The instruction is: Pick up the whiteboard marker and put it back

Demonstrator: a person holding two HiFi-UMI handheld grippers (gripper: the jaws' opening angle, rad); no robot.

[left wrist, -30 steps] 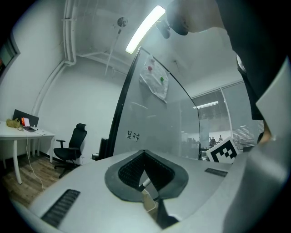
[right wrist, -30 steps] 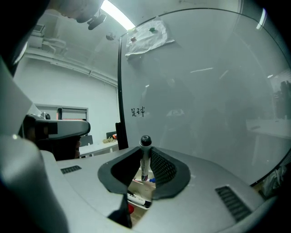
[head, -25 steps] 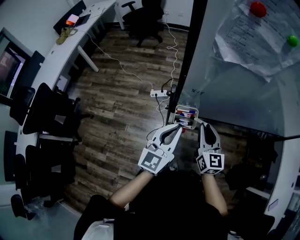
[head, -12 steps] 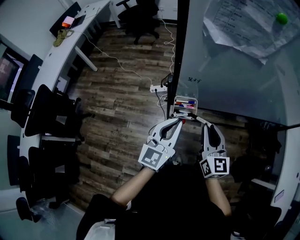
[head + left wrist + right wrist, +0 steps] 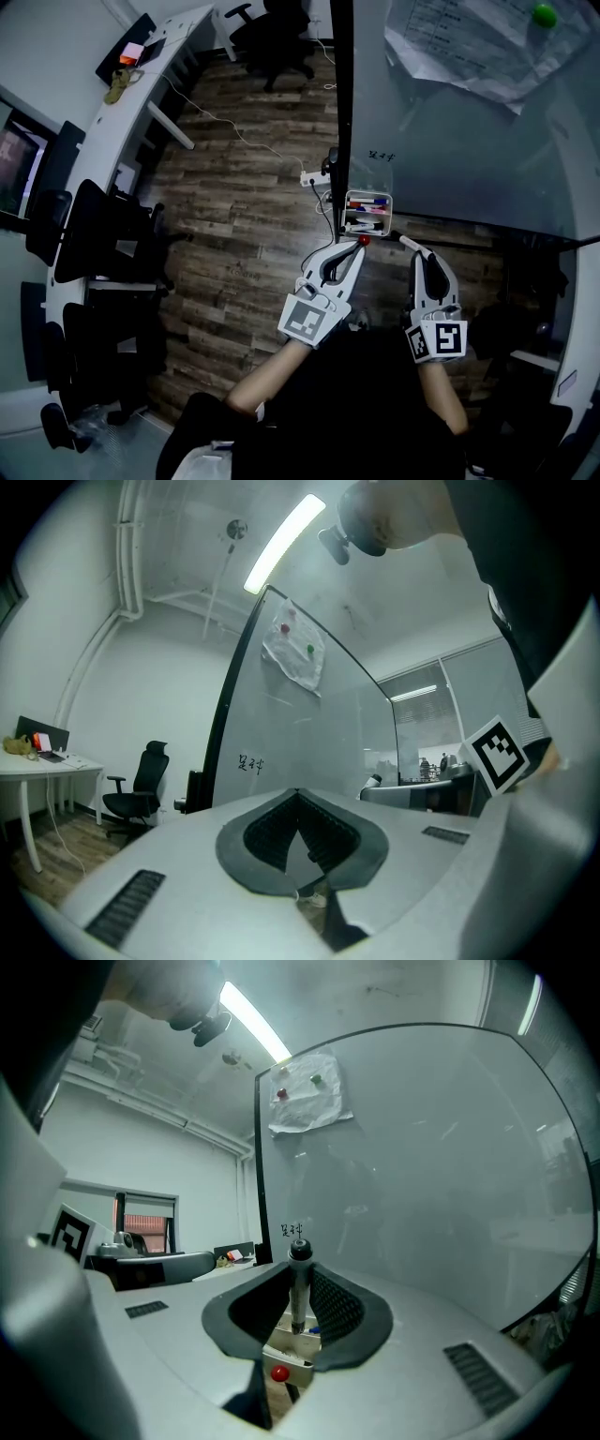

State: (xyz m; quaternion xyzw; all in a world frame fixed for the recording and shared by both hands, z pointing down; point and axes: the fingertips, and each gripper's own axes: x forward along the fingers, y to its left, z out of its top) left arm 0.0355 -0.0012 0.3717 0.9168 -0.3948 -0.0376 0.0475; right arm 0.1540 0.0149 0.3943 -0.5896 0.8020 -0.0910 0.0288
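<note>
place: open office | desks: long curved white desk [image 5: 112, 122] with black office chairs [image 5: 94, 234] pushed up to it | wall side: black-framed whiteboard [image 5: 469, 141] carrying papers [image 5: 469, 37] under a green magnet [image 5: 544, 14], plus a marker tray [image 5: 367, 214] | floor: wood planks [image 5: 244, 225], power strip [image 5: 314, 180] with trailing cables | ceiling: tube light [image 5: 281, 541]

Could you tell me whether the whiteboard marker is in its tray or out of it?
Out: the marker stands upright, clamped in the right gripper, with the tray beyond.

Dim, bluish frames; fisheye bending and dark corners. The ceiling light strip [image 5: 281, 541] glares; the whiteboard [image 5: 469, 159] shows soft reflections.
</note>
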